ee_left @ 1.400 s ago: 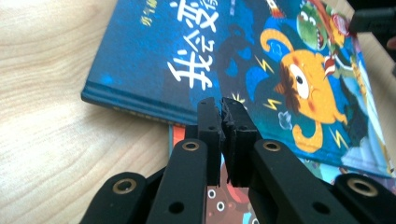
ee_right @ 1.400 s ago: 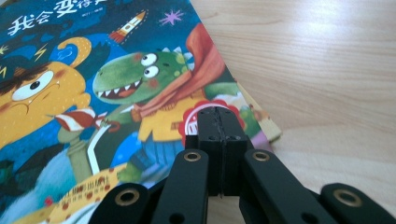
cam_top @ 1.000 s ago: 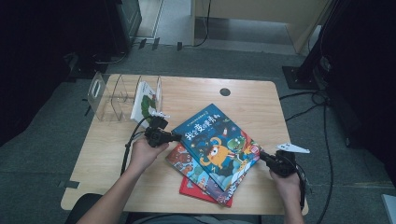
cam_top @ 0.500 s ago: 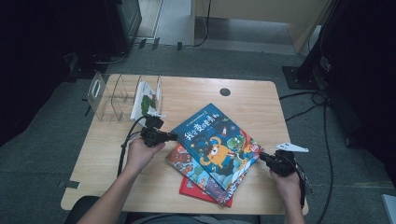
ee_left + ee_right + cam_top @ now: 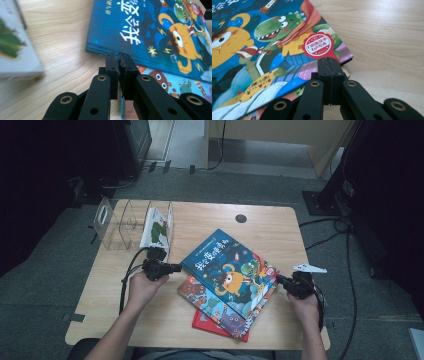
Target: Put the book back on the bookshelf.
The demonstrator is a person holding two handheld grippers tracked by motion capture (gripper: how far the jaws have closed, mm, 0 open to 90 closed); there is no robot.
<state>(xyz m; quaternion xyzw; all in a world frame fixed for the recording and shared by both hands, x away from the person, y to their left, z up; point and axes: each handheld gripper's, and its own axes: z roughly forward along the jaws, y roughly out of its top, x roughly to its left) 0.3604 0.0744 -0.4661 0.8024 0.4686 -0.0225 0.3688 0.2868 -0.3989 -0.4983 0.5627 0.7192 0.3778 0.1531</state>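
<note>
The dark blue hardcover picture book with an orange cartoon monster on its cover [image 5: 230, 270] lies slanted on top of a stack of two more colourful picture books [image 5: 215, 312], near the middle of the pale wooden counter [image 5: 270, 225]. The step in hand looks like squaring or shifting this top book from both ends, and it would go best if each tip meets the cover's edge low and level, so the book slides over the stack rather than riding up or dragging the lower books with it; pressing evenly from both sides should keep it from spinning. The left hand-held gripper [image 5: 118, 60], its jaws together with nothing between them, points at the book's left edge and sits just beside it, whether touching cannot be told. The right hand-held gripper [image 5: 329, 65], jaws likewise pressed together and empty, sits at the book's right corner by the red seal. To the far left a clear plastic book rack [image 5: 117, 222] stands with a white book bearing a green leaf picture [image 5: 157, 227] upright in it.
</note>
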